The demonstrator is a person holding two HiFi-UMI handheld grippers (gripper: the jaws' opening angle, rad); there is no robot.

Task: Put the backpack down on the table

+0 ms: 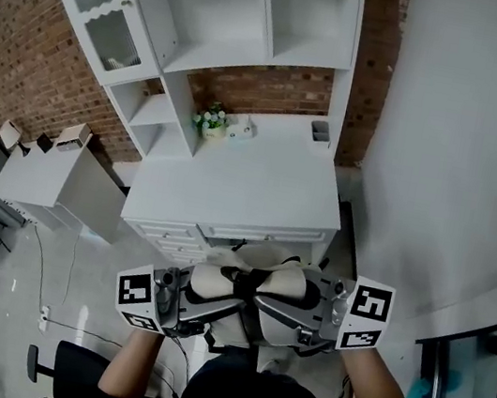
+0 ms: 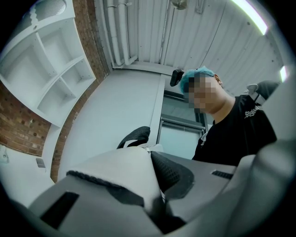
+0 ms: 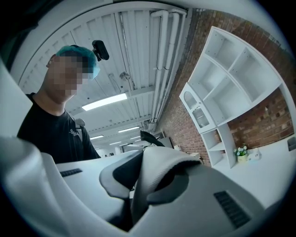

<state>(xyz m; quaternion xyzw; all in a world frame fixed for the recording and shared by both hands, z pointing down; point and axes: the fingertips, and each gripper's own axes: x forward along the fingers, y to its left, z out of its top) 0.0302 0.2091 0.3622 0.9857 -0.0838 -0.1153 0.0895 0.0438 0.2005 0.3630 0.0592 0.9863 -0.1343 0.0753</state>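
Note:
A cream backpack with black straps hangs between my two grippers, just in front of the white table and level with its drawers. My left gripper is shut on a fold of the cream fabric at the bag's left side. On the bag's right side, my right gripper is shut on a cream strap. In the left gripper view the jaws of the left gripper pinch the cloth. The right gripper view shows the right gripper doing the same. A black top handle sticks up behind the fabric.
A white shelf unit stands at the back of the table. A small flower pot and a grey cup sit near it. A low grey cabinet is at left, an office chair on the floor, a white wall at right.

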